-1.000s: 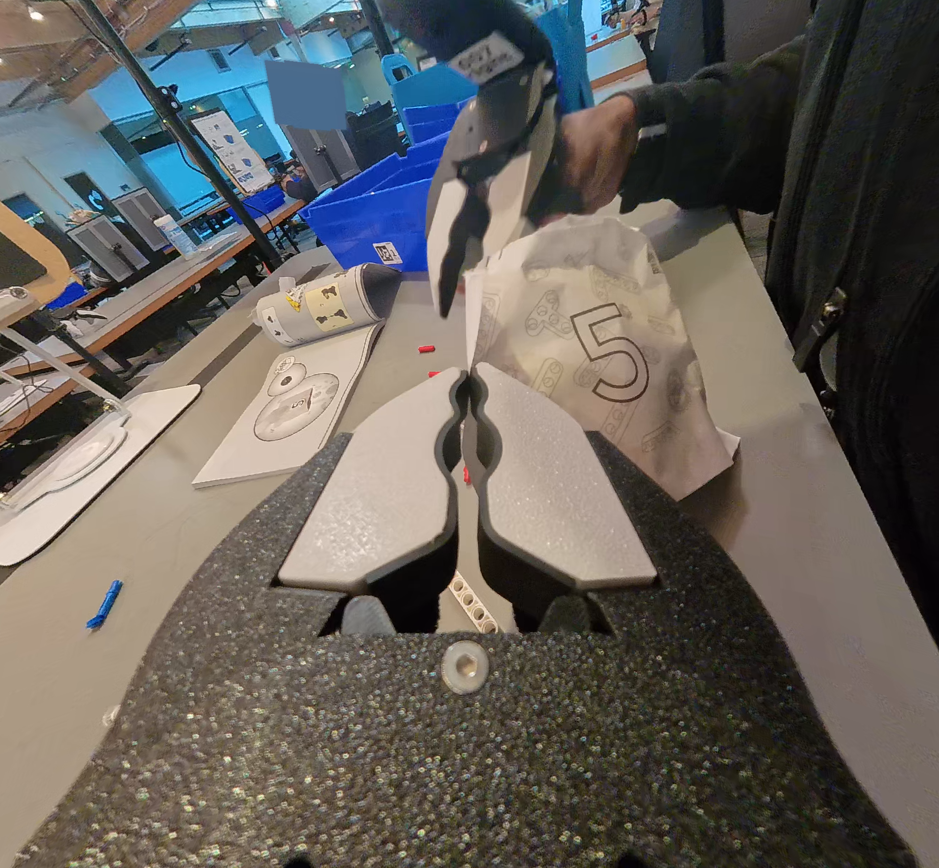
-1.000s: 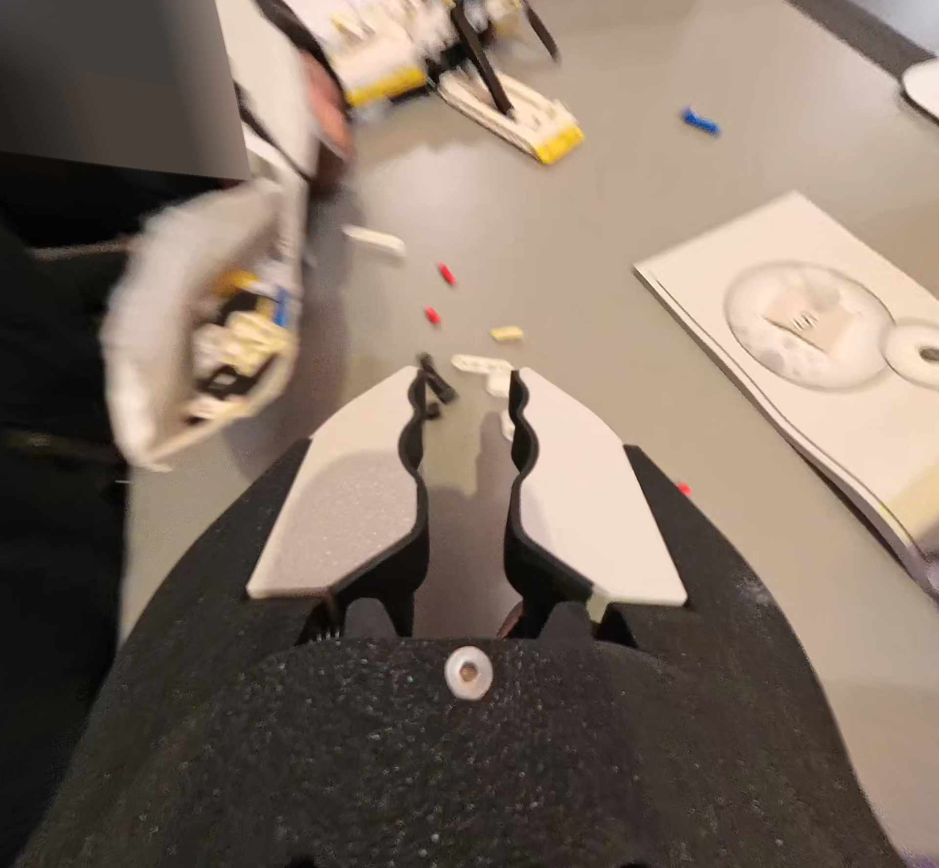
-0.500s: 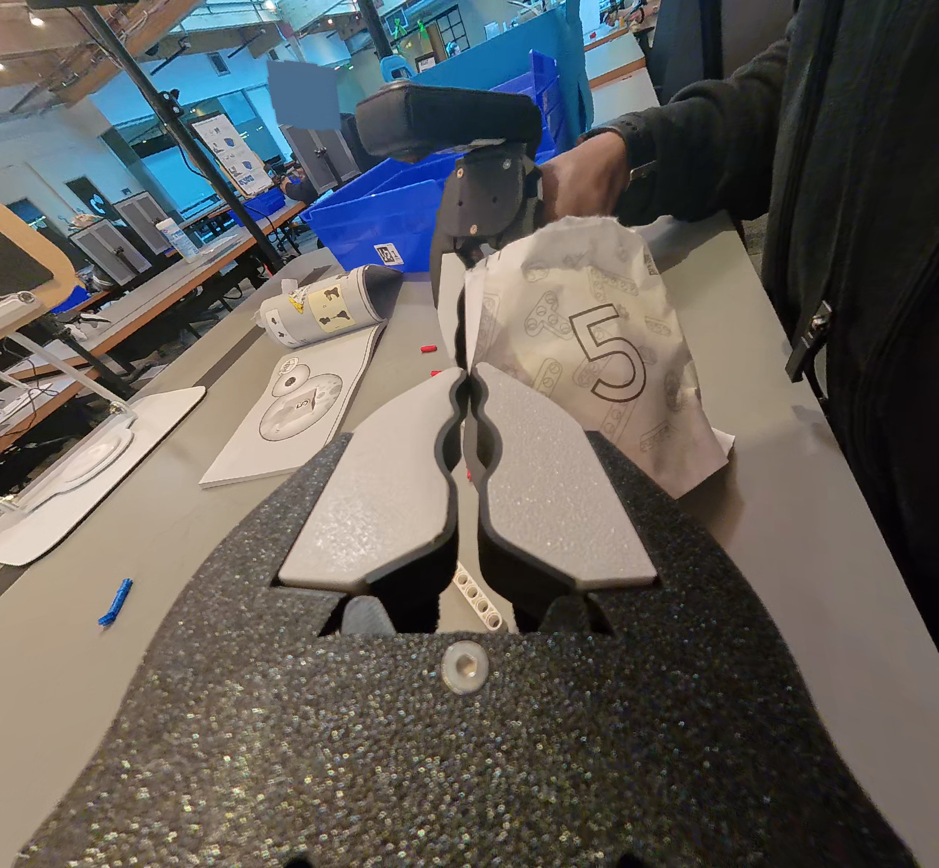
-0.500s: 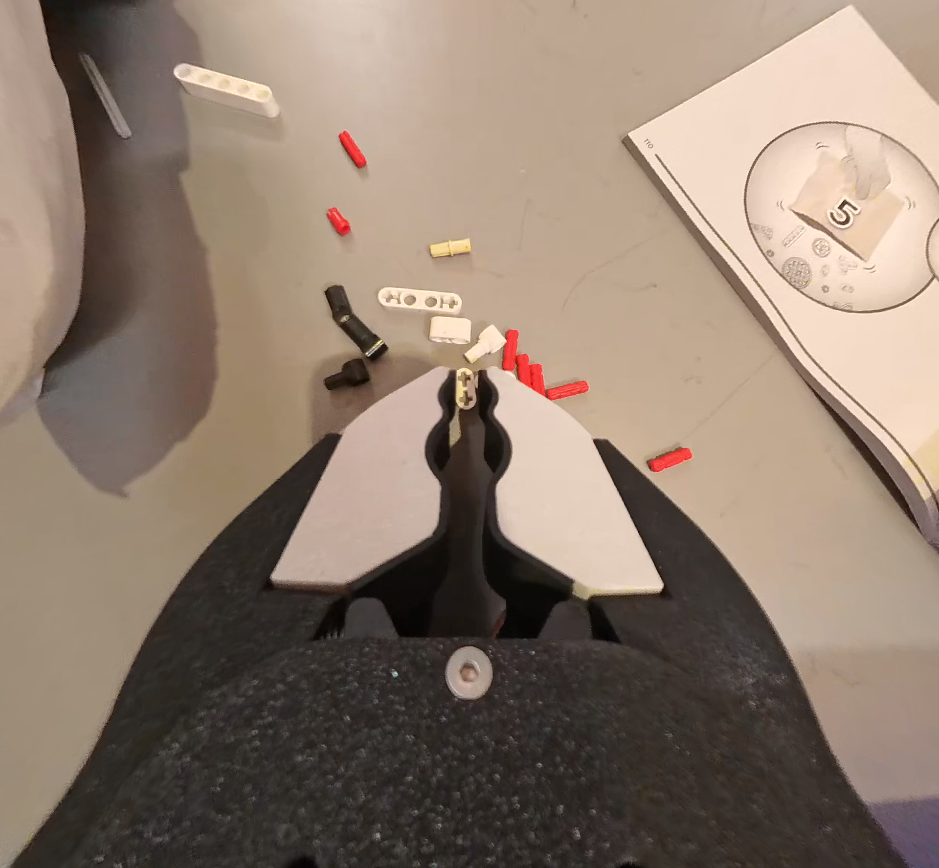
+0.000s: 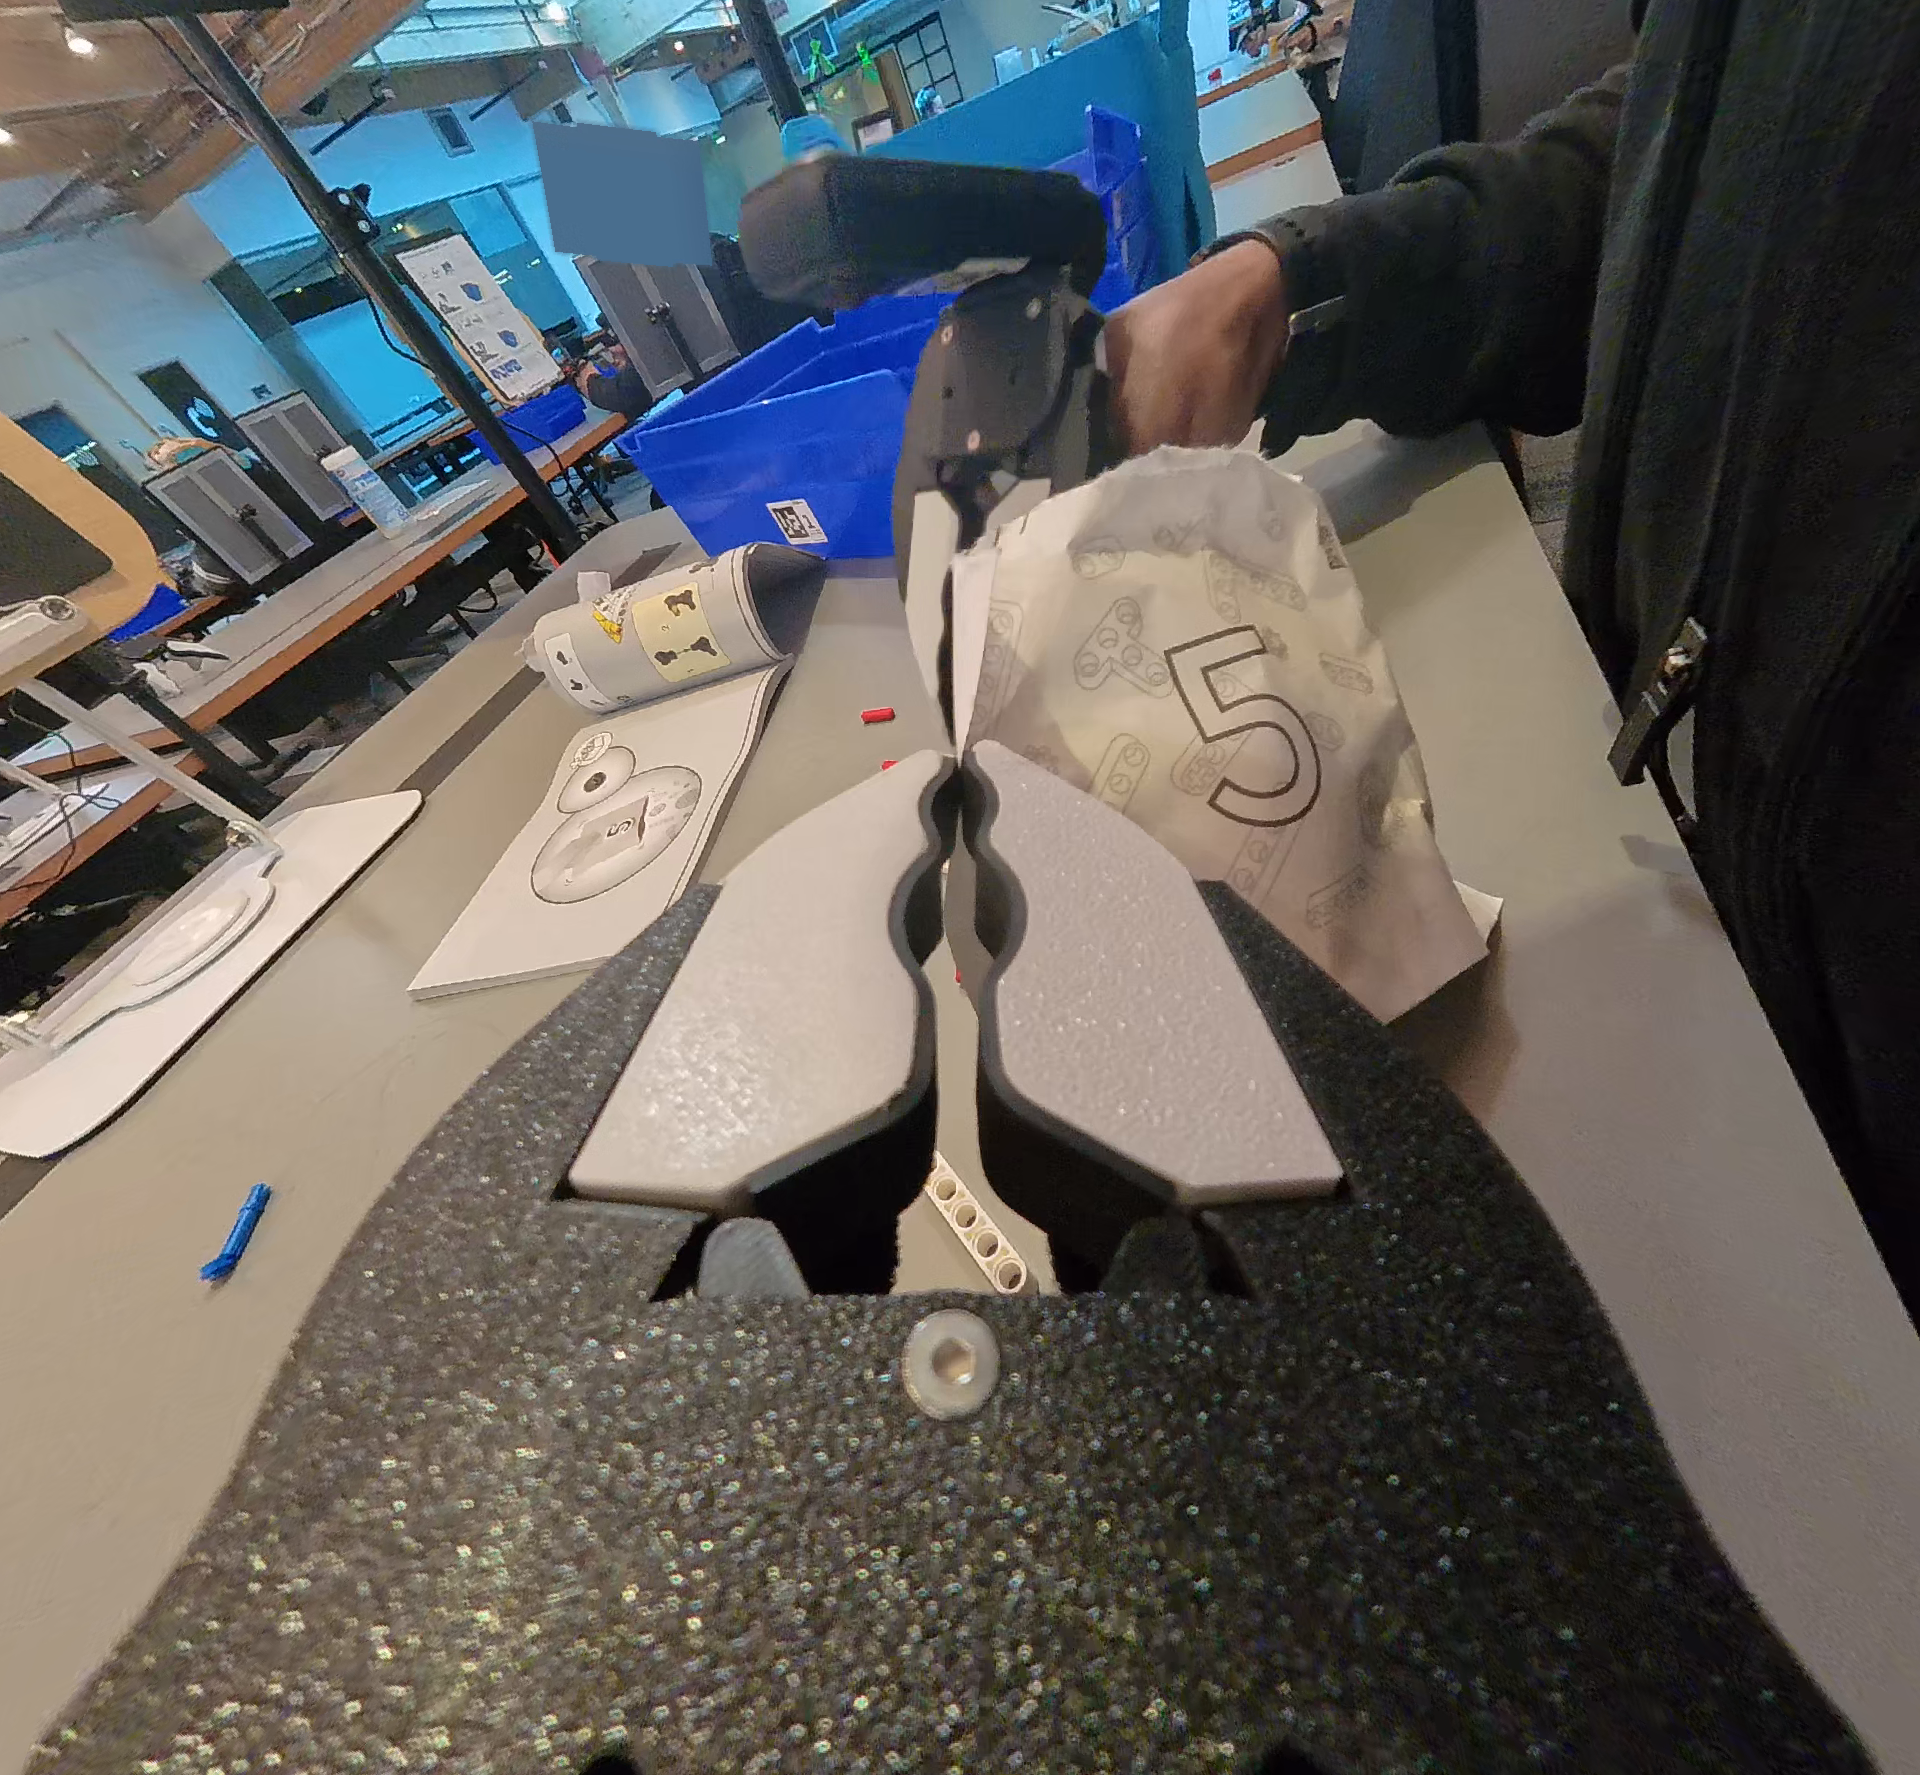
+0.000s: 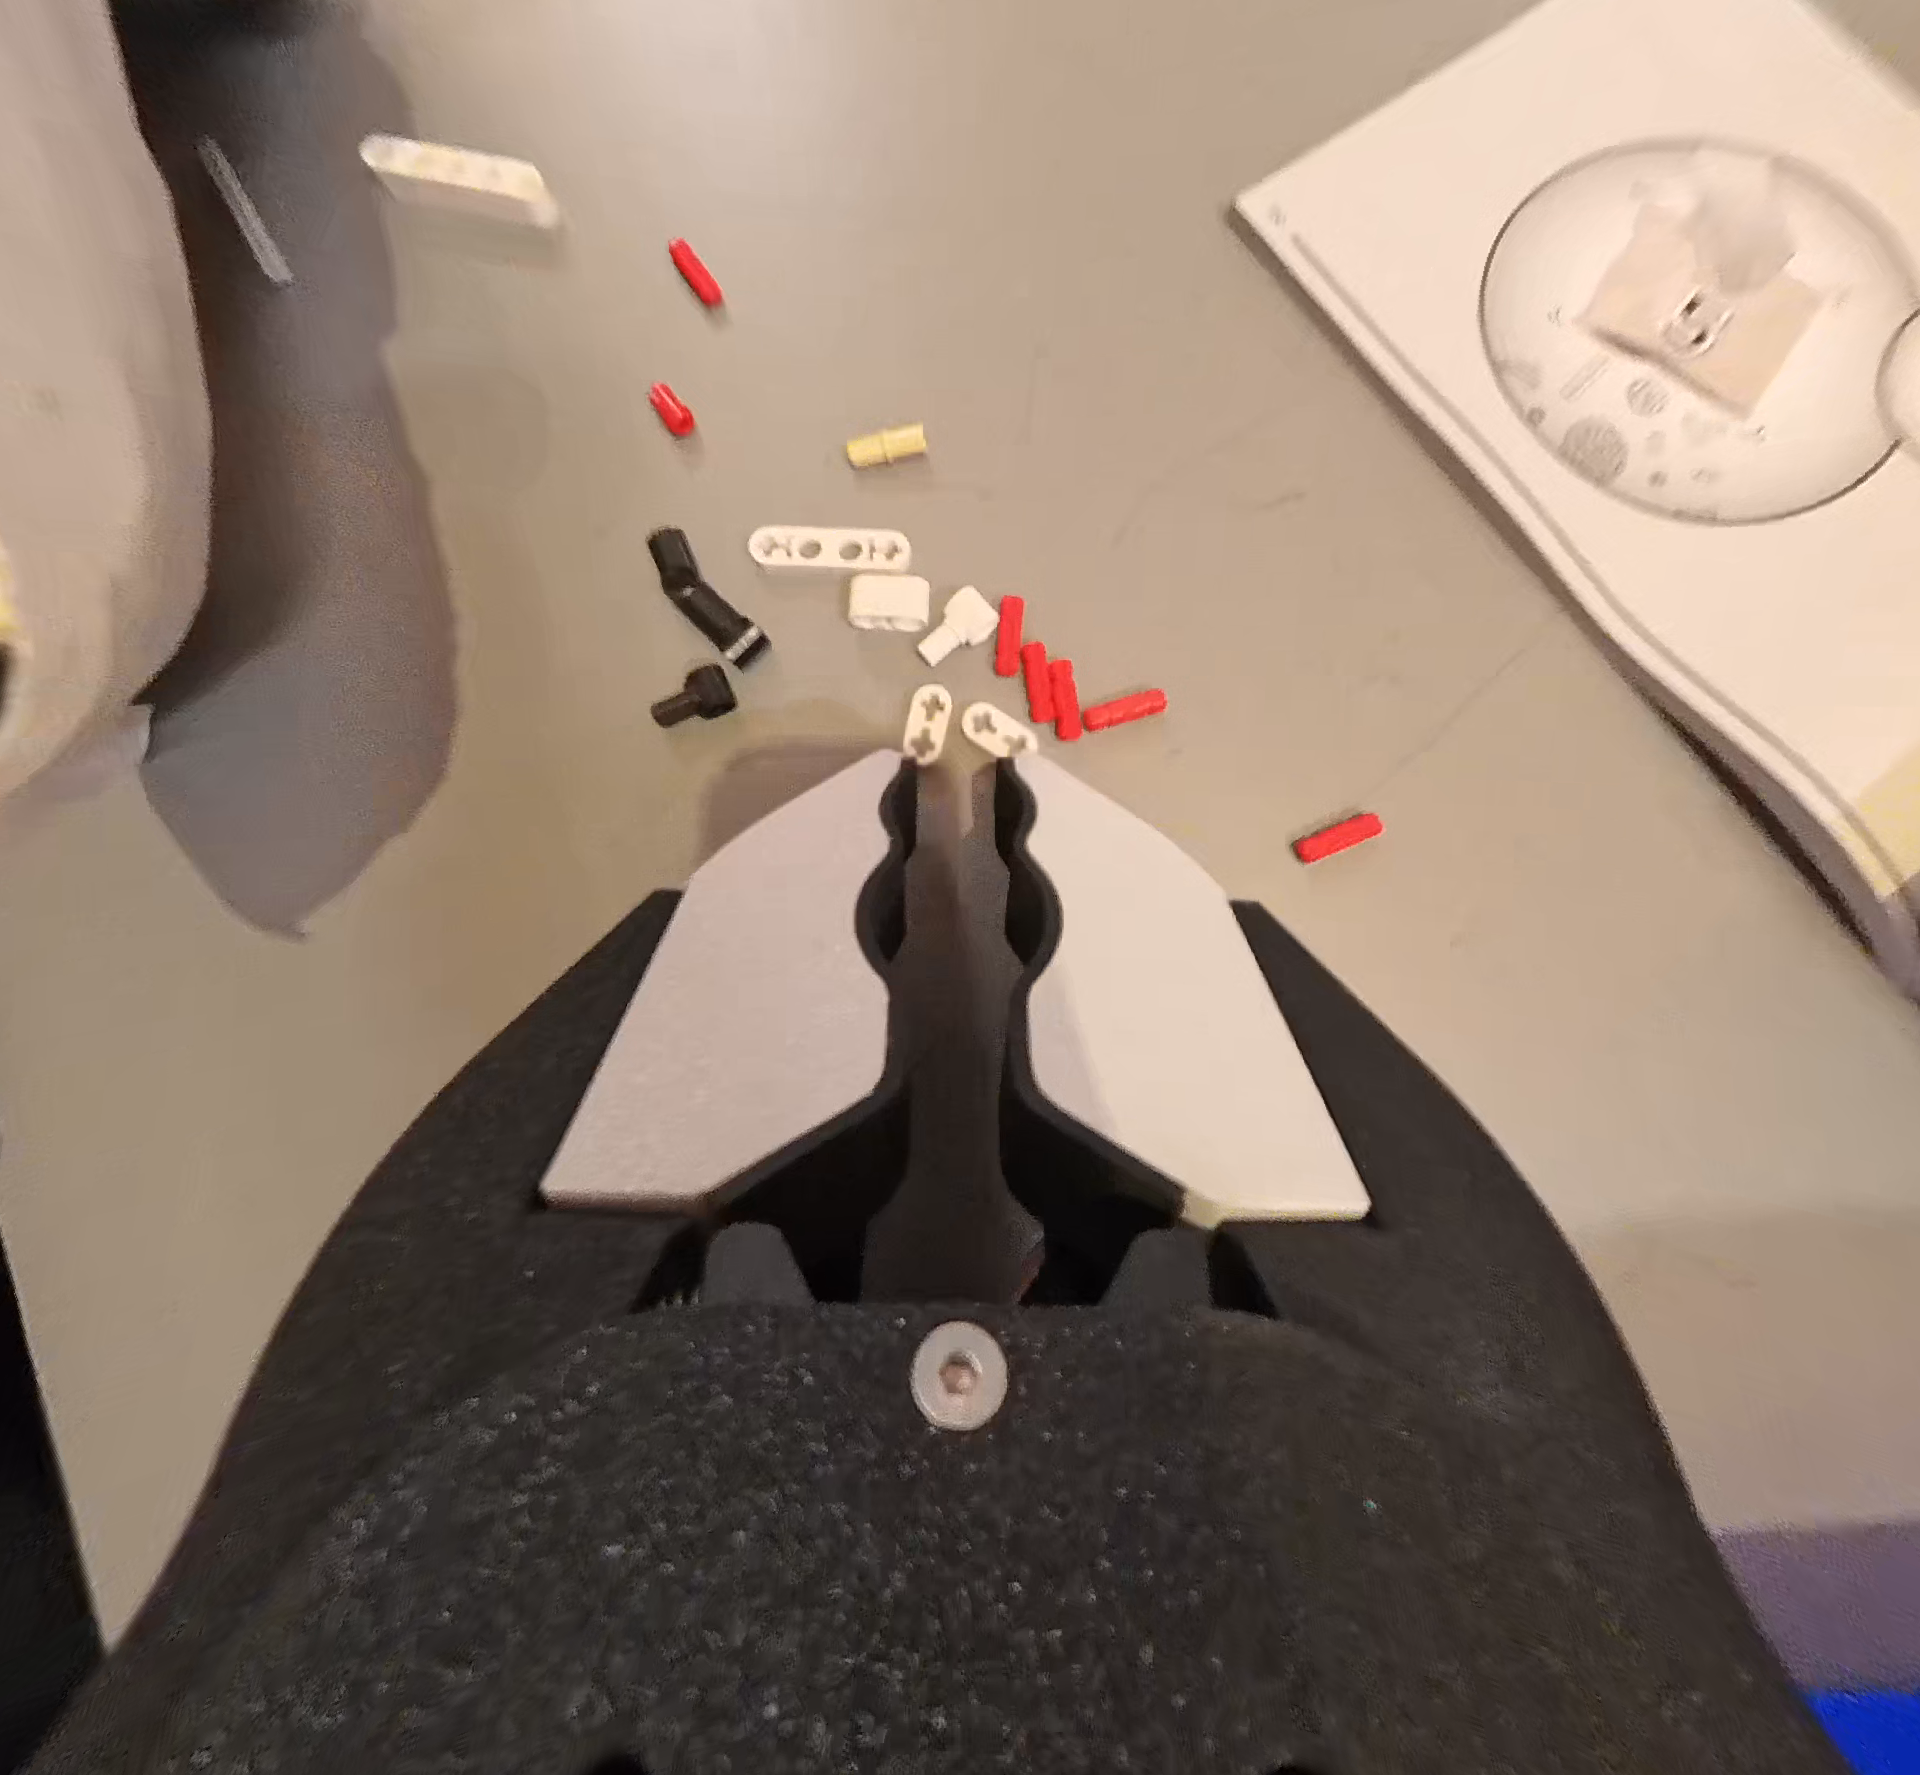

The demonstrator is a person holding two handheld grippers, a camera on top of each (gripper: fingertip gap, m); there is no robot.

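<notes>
Up front in the left wrist view, my left gripper (image 5: 958, 769) pinches the edge of the white paper bag (image 5: 1195, 717) above the grey table (image 5: 1621, 1154). Meanwhile, in the right wrist view, my right gripper (image 6: 956, 761) stands slightly parted just above two small white link pieces (image 6: 927, 719), red pins (image 6: 1049, 676) beside them.

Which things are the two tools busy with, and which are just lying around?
Busy with:
- left tool, shut on the edge of the white paper bag
- right tool, open, tips beside two small white cross-hole pieces

Lying about:
- red pins
- black connectors
- booklet
- blue bins
</notes>
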